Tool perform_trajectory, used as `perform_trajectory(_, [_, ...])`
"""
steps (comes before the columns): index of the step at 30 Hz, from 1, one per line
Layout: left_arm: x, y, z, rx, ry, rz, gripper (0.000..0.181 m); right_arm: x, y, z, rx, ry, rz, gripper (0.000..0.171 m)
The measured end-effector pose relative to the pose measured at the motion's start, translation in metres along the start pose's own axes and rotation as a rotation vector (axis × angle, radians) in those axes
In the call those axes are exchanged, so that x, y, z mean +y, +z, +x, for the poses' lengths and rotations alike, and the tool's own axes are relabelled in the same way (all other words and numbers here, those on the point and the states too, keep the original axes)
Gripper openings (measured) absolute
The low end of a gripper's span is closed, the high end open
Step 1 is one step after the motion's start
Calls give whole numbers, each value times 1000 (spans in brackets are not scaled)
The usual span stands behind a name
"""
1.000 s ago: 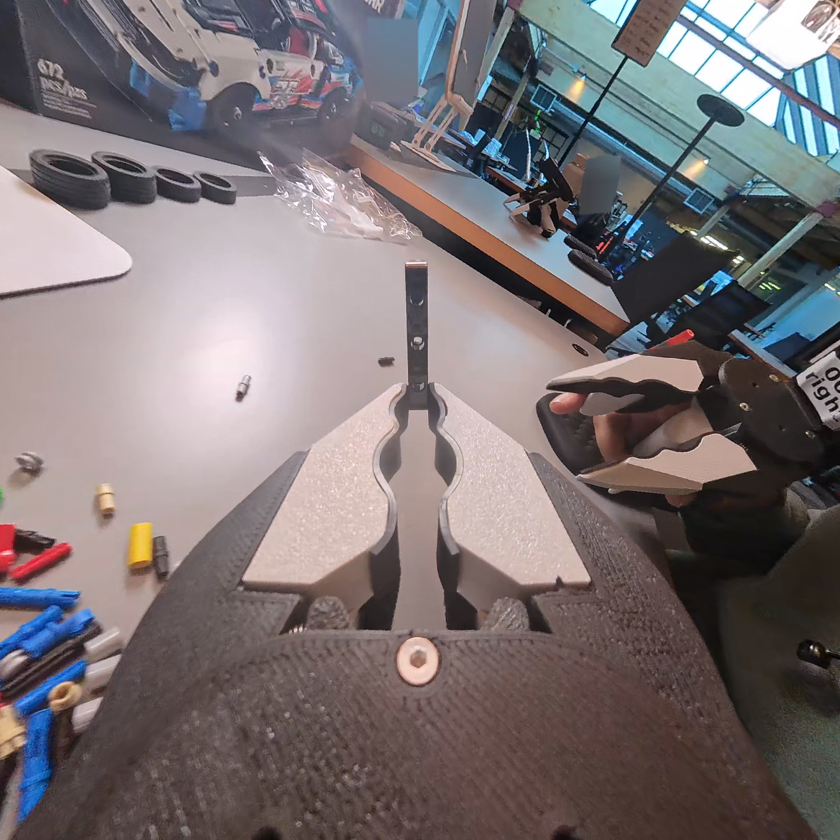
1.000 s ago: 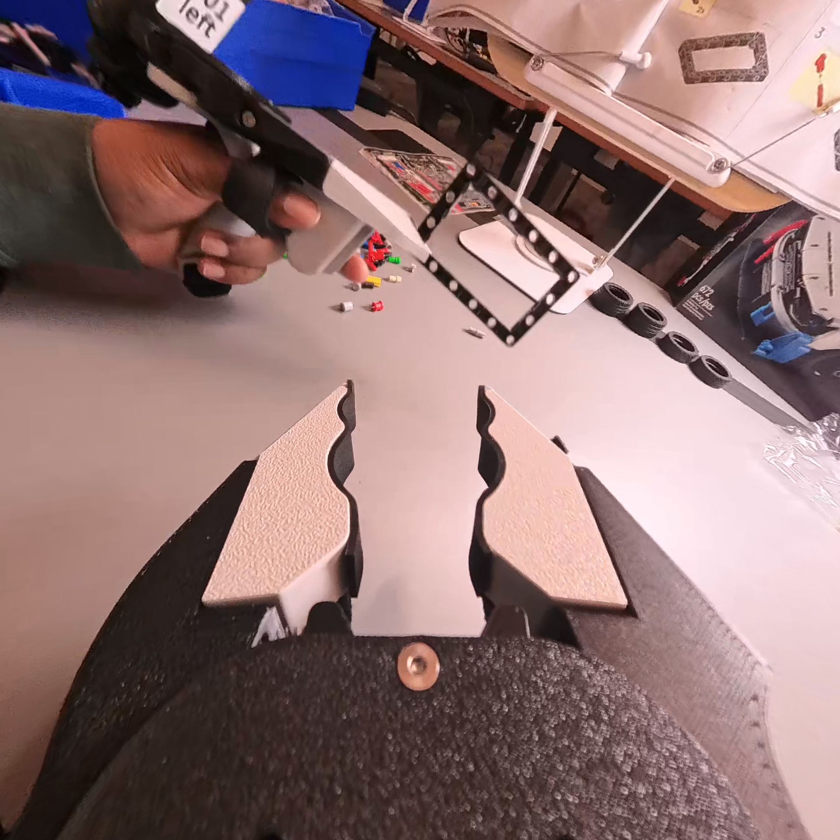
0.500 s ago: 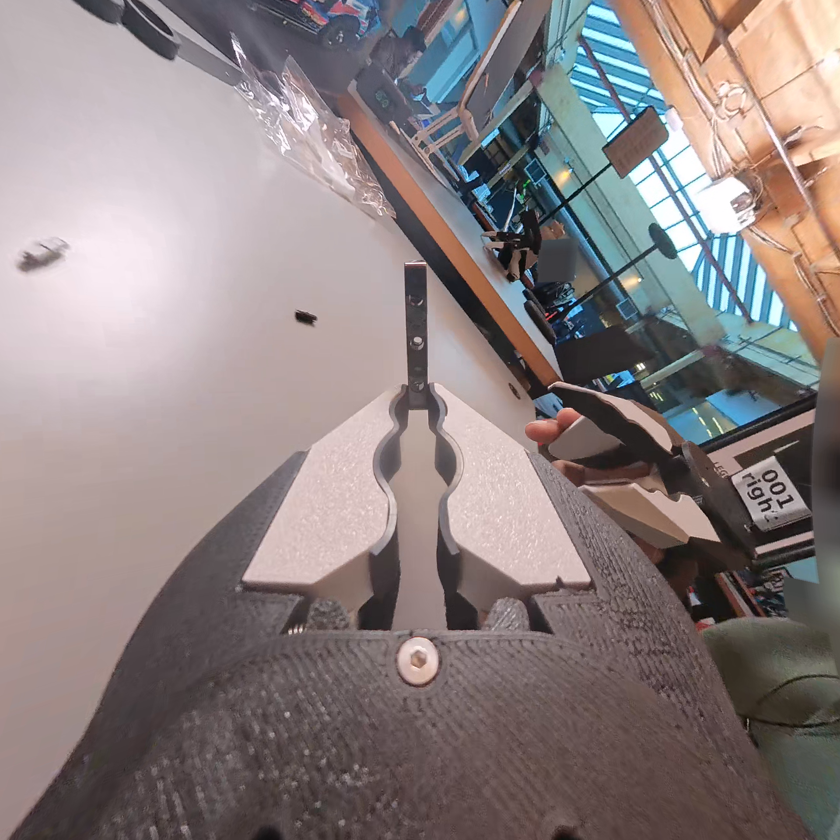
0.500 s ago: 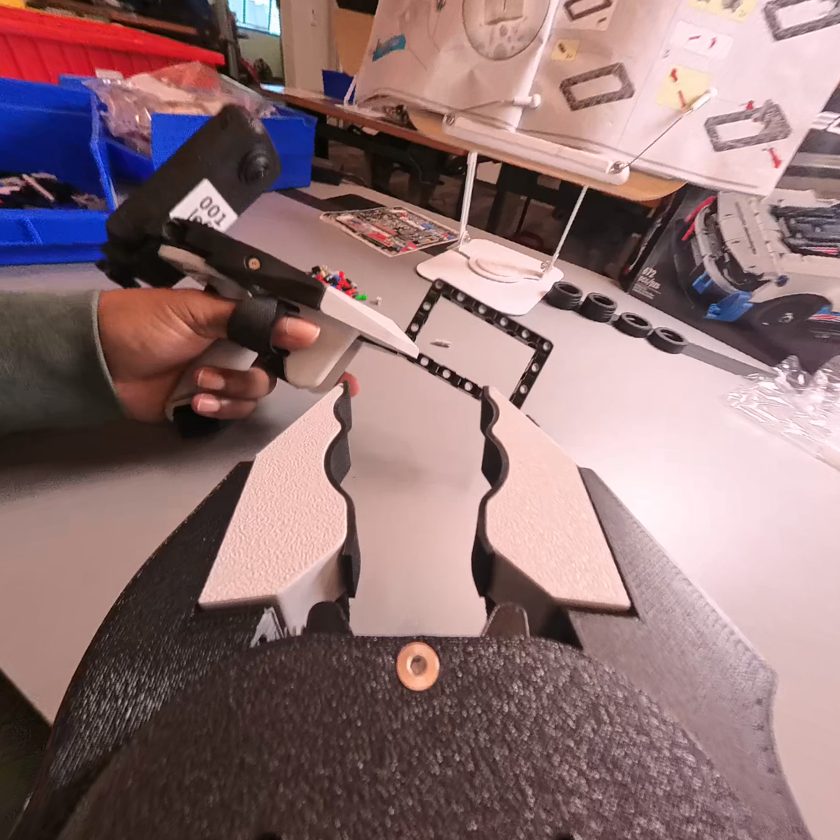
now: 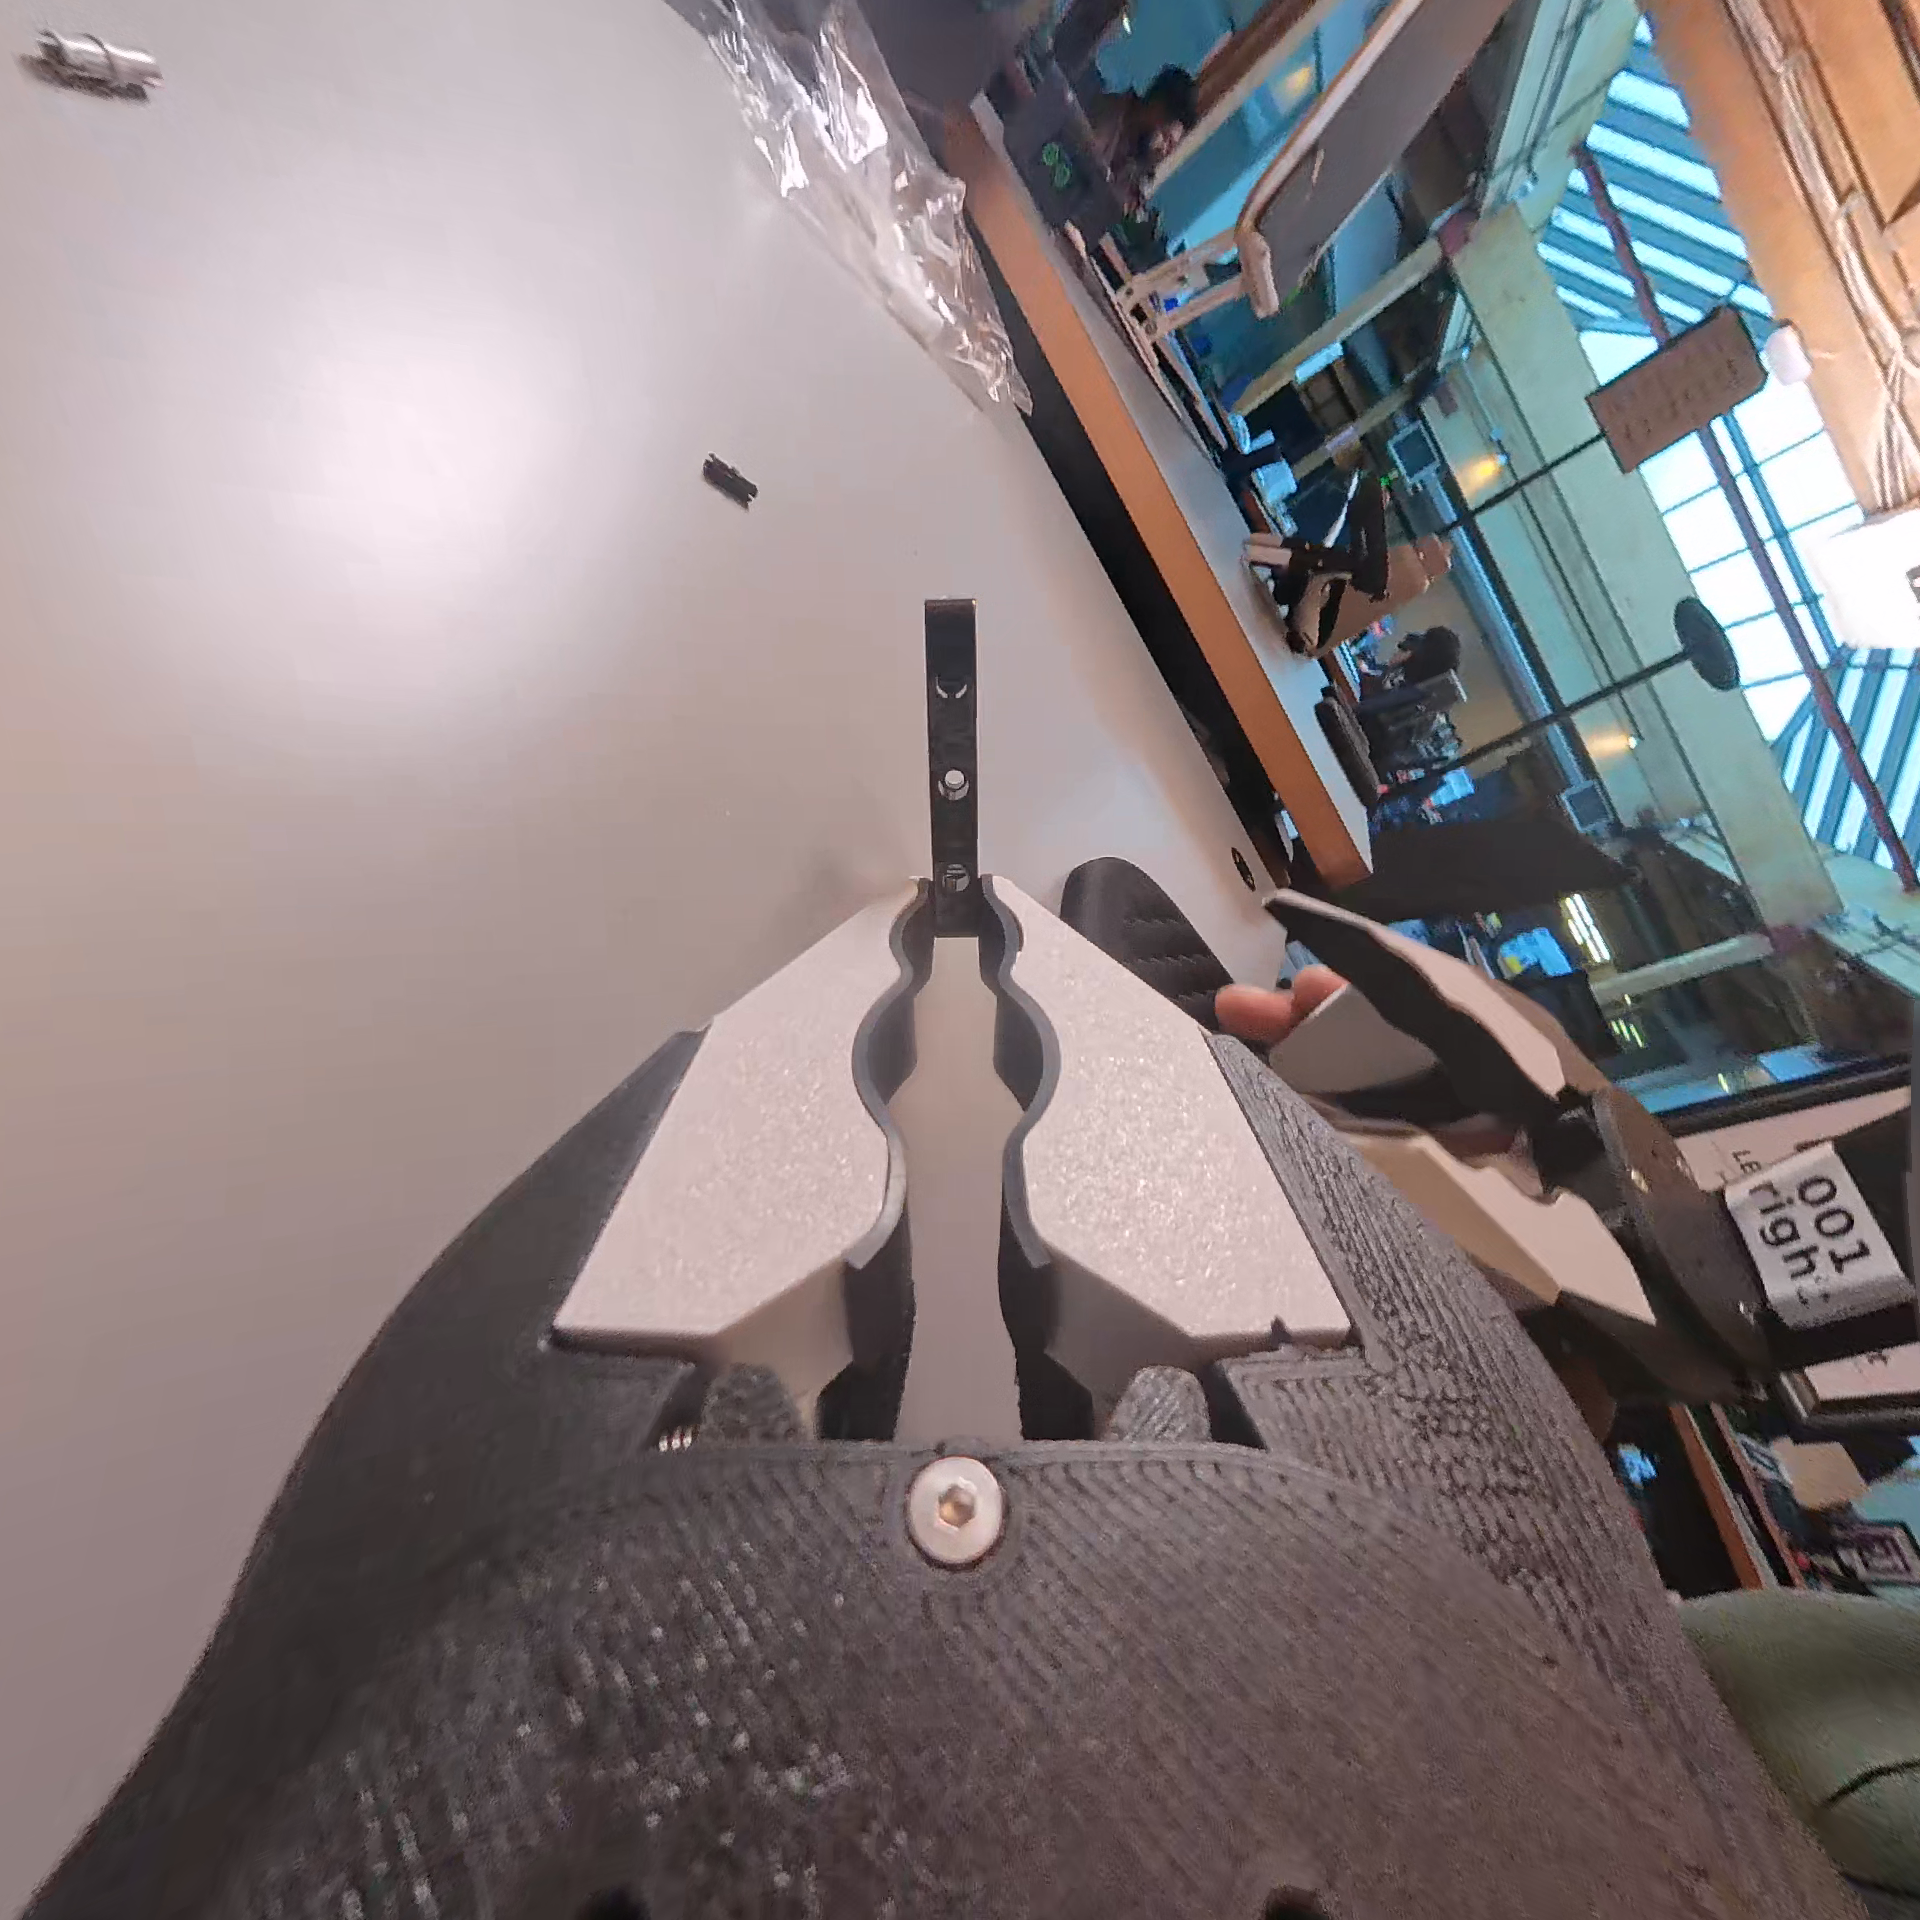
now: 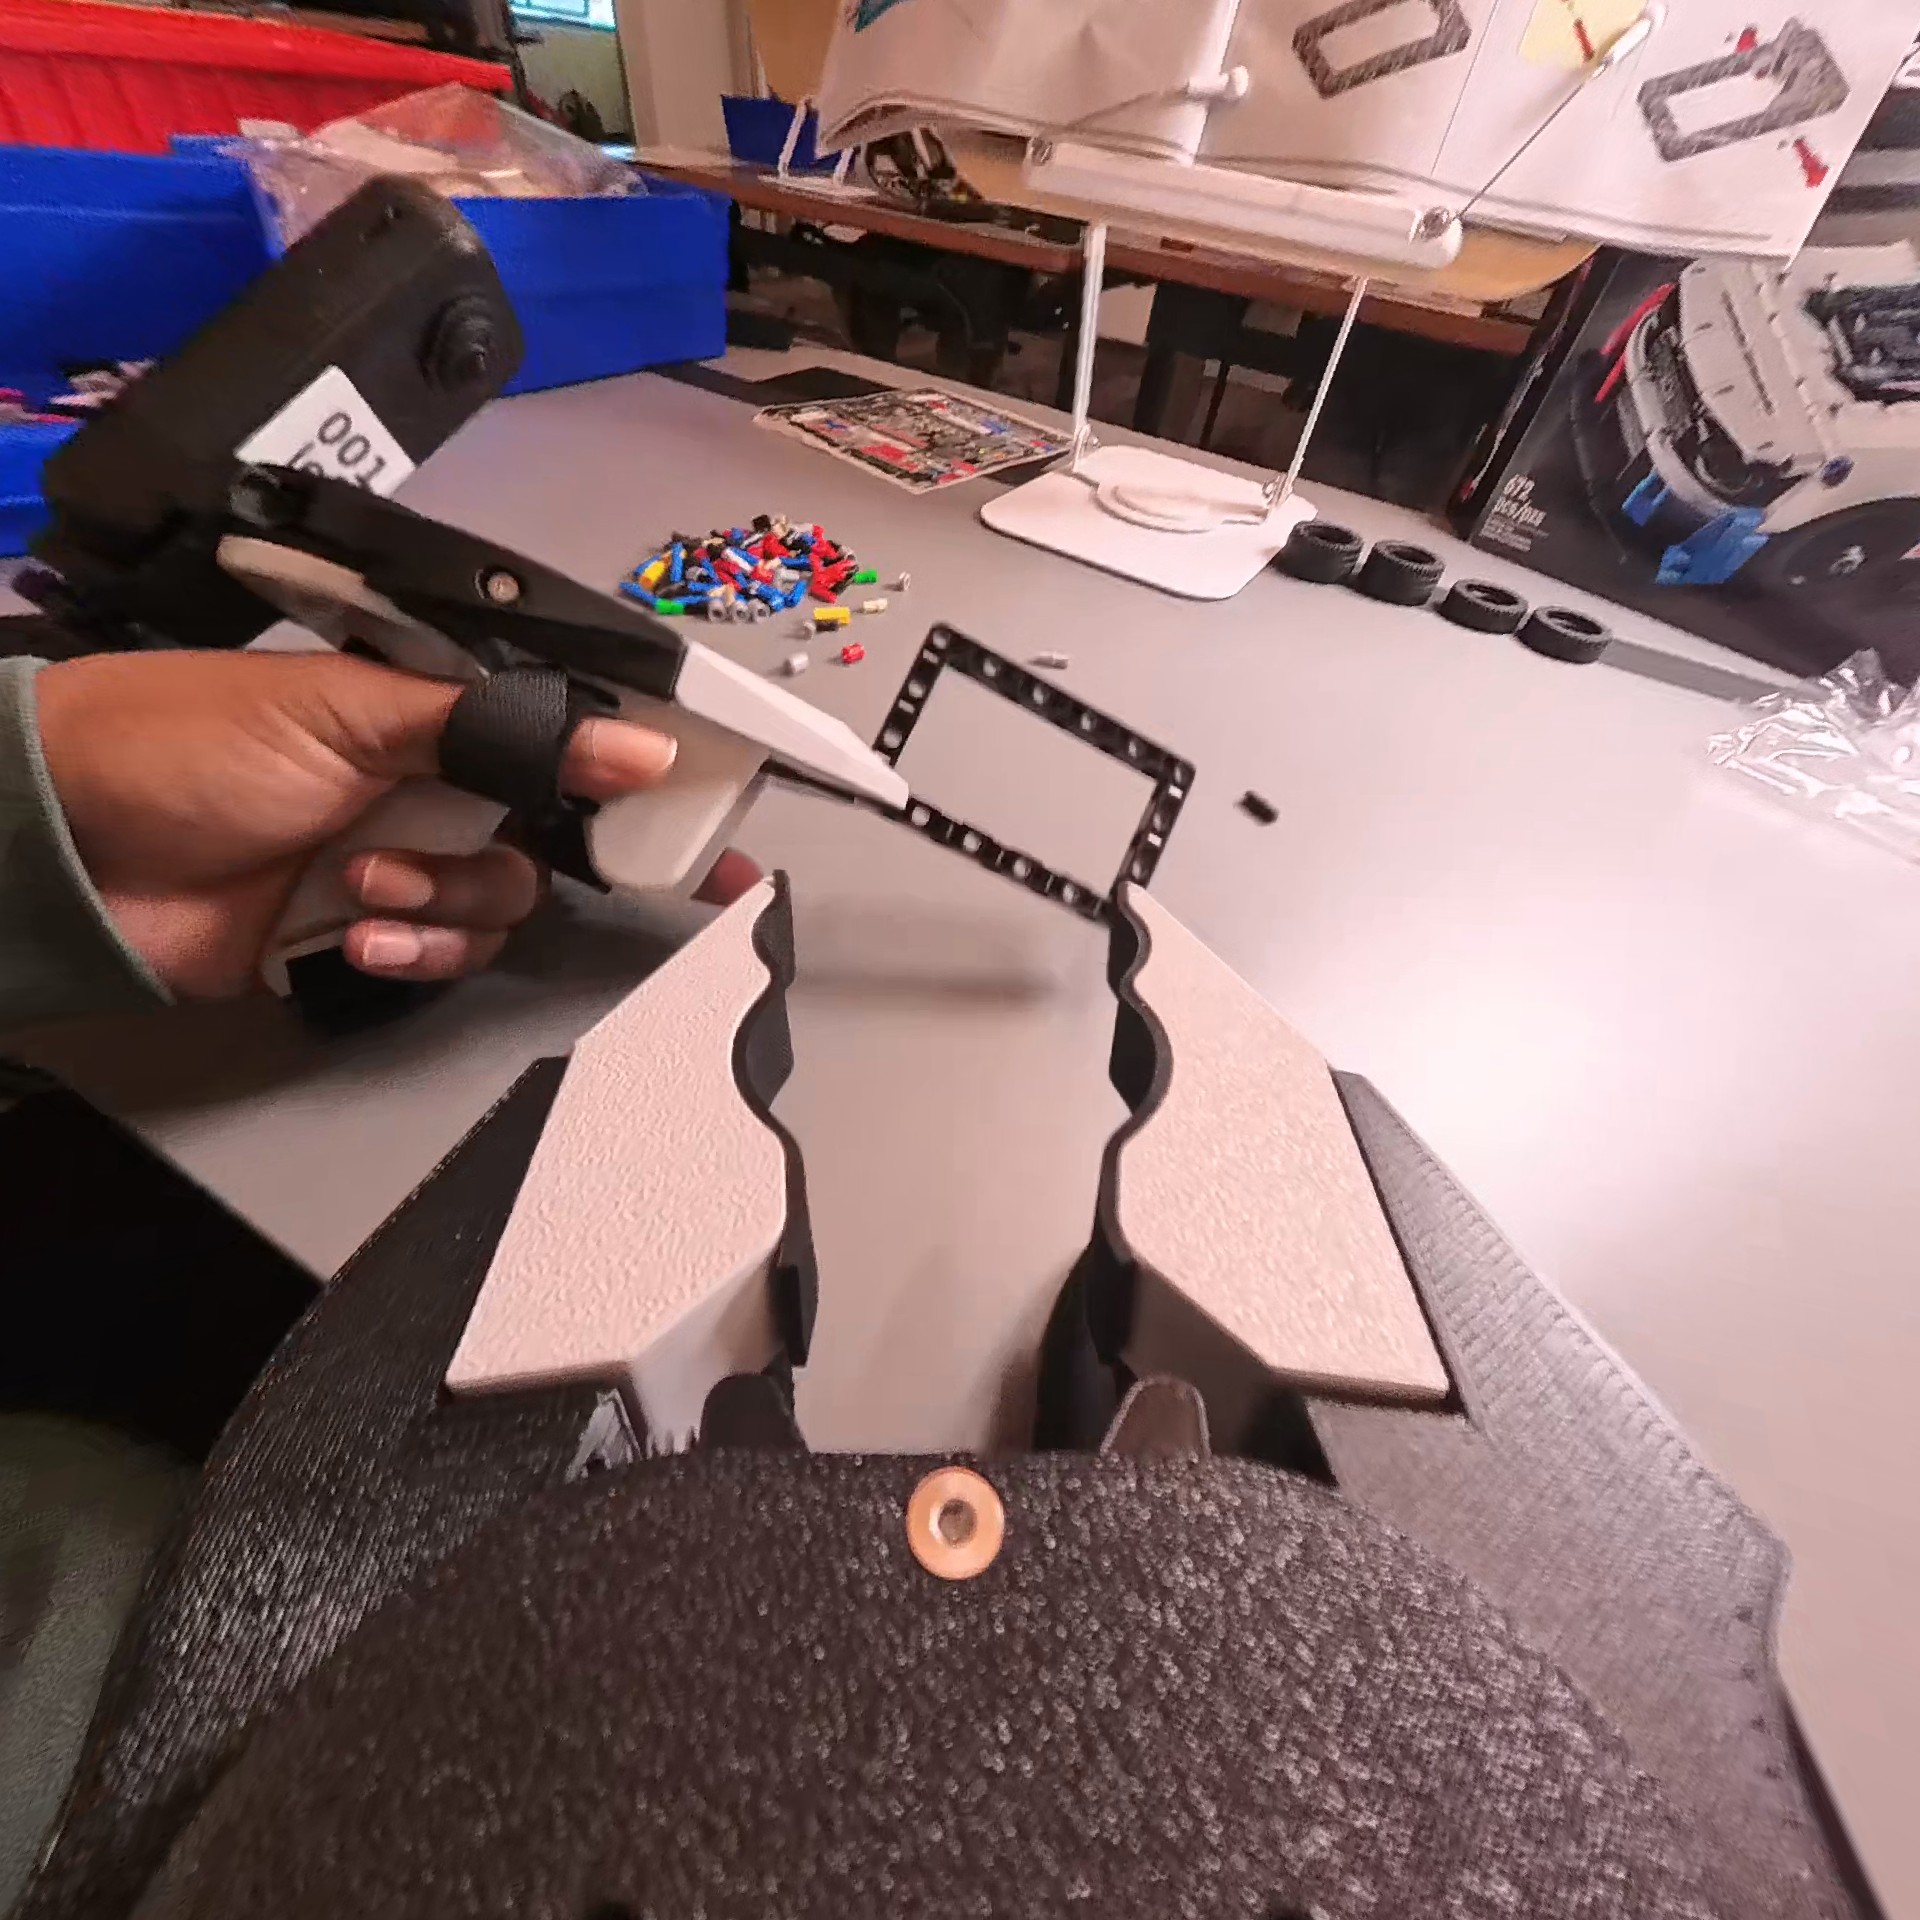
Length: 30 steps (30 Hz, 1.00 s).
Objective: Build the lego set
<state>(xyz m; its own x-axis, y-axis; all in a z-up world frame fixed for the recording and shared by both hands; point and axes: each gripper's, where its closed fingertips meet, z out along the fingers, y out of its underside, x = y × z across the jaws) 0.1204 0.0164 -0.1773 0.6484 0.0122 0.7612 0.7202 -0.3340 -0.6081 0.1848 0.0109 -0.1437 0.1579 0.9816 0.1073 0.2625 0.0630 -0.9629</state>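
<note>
1. The left tool is closed tight on a black frame. It holds the frame by one corner.
2. The frame is a flat black rectangle with holes along its sides. It is up in the air above the grey bench, and its shadow falls on the bench under it.
3. In the left wrist view the frame shows edge-on, like a thin black bar sticking out past the tips.
4. The right tool is wide open and holds nothing. Its right tip is just beside the near corner of the frame; I cannot tell if they touch.
5. A hand grips the left tool, left of the frame.
6. A pile of small coloured pieces lies on the bench behind the frame.
7. A small black pin lies on the bench right of the frame.
8. Four black tyres sit in a row behind the frame, to the right.
9. A box with a car picture stands behind the tyres.
</note>
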Motion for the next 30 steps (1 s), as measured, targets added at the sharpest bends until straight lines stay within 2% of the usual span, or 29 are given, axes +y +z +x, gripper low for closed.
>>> perform_trajectory(8, [22, -24, 23, -41, 1, 119, 5, 11, -60, -58, -83, -31, 12, 63])
perform_trajectory(19, [63, -46, 55, -62, -57, 217, 5, 29, -133, -89, -114, 1, 16, 66])
perform_trajectory(25, [77, -54, 56, -85, -64, 198, 5, 30, -143, -92, -115, 1, 28, 66])
perform_trajectory(30, [70, -63, 41, -93, -105, 202, 5, 43, -134, -89, -104, 30, -15, 66])
